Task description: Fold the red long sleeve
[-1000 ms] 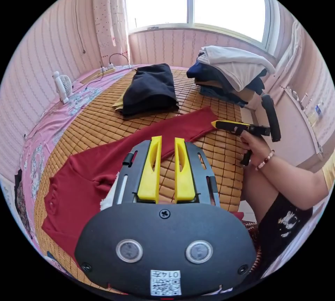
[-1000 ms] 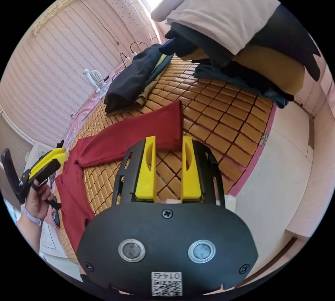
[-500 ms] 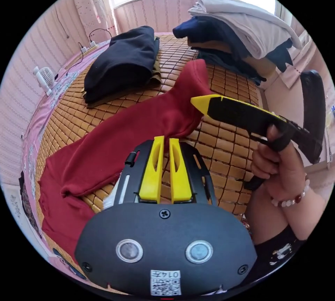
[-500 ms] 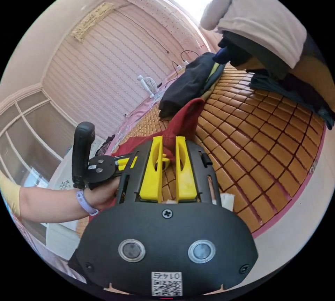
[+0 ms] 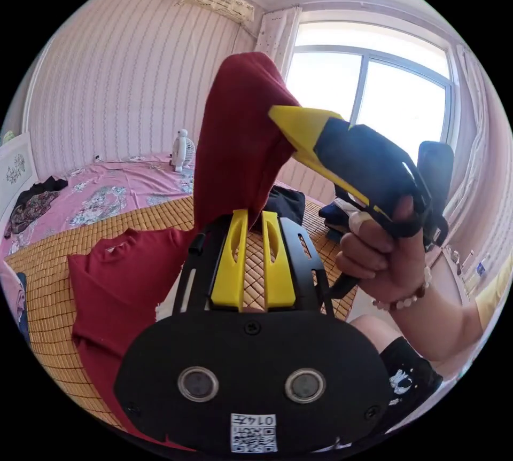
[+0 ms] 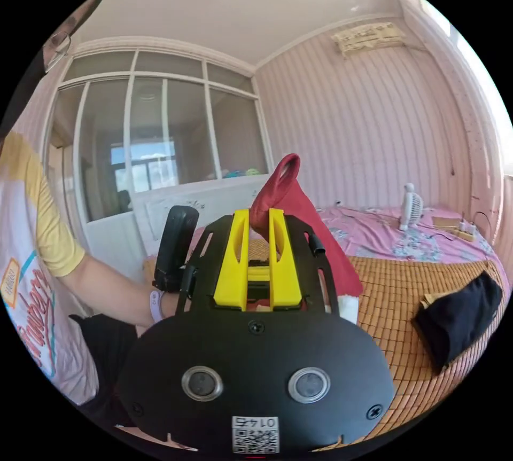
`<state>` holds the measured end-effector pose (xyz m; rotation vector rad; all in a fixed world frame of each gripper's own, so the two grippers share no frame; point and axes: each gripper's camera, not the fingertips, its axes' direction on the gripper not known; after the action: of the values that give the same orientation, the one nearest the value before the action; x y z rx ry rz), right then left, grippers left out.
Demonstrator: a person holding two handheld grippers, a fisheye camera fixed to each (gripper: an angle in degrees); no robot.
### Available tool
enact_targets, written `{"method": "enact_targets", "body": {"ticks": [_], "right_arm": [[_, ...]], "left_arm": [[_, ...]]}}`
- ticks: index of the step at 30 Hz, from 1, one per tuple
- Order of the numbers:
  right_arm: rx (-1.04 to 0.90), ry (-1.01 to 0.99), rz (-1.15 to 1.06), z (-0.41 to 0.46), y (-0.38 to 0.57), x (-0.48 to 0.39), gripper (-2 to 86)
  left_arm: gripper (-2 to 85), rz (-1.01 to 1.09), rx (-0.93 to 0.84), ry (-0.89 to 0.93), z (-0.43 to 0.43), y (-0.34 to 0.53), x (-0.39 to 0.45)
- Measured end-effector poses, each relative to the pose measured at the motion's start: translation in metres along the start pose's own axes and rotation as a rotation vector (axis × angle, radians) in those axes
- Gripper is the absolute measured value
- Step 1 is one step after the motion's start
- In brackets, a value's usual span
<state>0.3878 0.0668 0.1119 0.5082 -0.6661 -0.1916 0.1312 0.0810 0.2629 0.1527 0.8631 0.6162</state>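
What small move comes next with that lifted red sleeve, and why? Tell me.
Probably carry the sleeve across and lay it over the shirt body. Both the left claw and the right claw appear shut on the sleeve, which is raised off the bamboo mat, while the body lies flat with its neckline showing.

Your left gripper view looks from close behind the raised red sleeve [image 5: 238, 135] toward the window [image 5: 368, 98]; your right gripper view faces the opposite way, sharing this sleeve [image 6: 283, 188].
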Motion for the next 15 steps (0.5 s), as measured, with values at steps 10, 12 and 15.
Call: {"method": "enact_targets", "body": {"ticks": [10,12,15], "right_arm": [[-0.682,-0.342,-0.07,0.138,0.119,-0.115,11.4],[-0.752,-0.341,-0.021,0.144,0.129,-0.113,12.3],[-0.776,-0.277,0.039,0.151,0.119,-0.086,12.7]], "left_arm": [[1.6,-0.33,-0.429,-0.117,-0.138,0.207,-0.088],[2.8,-0.393,-0.373,-0.131,-0.159,0.21,-0.101],[3.8,-0.422,-0.291,-0.169,-0.177,0.2,-0.129]]}}
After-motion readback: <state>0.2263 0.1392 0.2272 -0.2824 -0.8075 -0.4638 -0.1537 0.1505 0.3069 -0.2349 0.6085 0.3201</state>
